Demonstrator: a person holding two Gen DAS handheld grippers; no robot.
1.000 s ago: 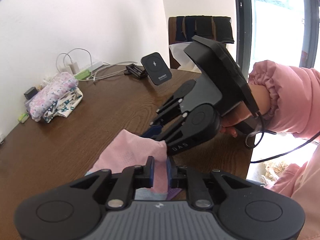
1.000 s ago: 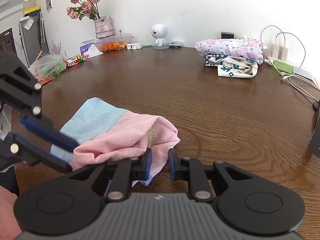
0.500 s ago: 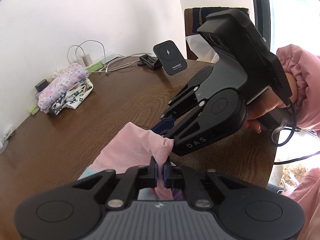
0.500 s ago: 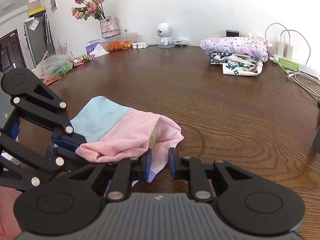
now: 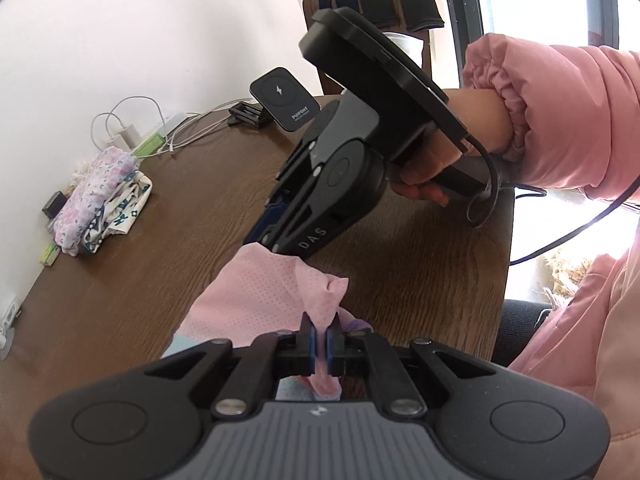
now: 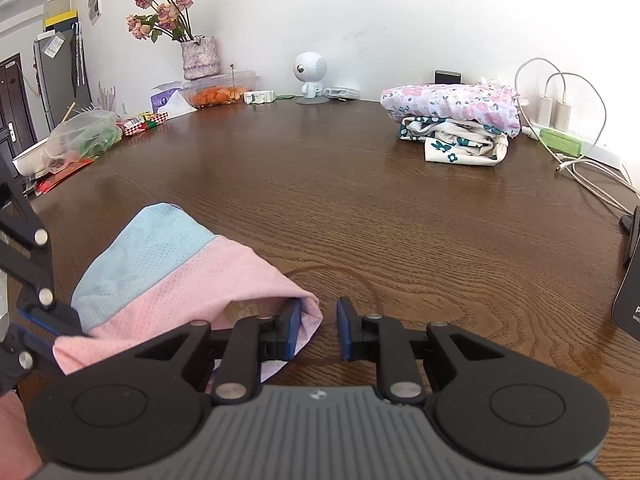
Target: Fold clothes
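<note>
The garment [image 5: 260, 292], pink mesh with a pale blue part [image 6: 148, 248], lies bunched near the front edge of the desk [image 6: 360, 184], close to the person. One pink fold is drawn up off the wood and pinched tight between the blue pads of the left tool [image 5: 320, 338], whose jaws have just closed on it; a tail of the fabric hangs down behind the pads.

The right tool [image 6: 318, 328] sits just beside the garment's open end. Its jaws stand apart with bare wood showing between them. The left pad touches the pink hem, which curls round it, and the other pad is clear of the cloth, so it grips nothing. In the left view that tool comes down over the far side of the garment, held by a hand [image 5: 432, 176] in a pink sleeve [image 5: 560, 120].

Farther back, by the wall edge, a stack of folded floral clothes [image 6: 452, 120] rests on the desk. White chargers and cables [image 6: 560, 112] lie past it toward the right corner, and a black charging stand [image 5: 284, 98] stands near them. Along the far left edge are a vase of dried roses [image 6: 198, 58], a small white round-headed figure [image 6: 310, 72], a clear box of orange food [image 6: 218, 92] and a plastic bag [image 6: 84, 136].
</note>
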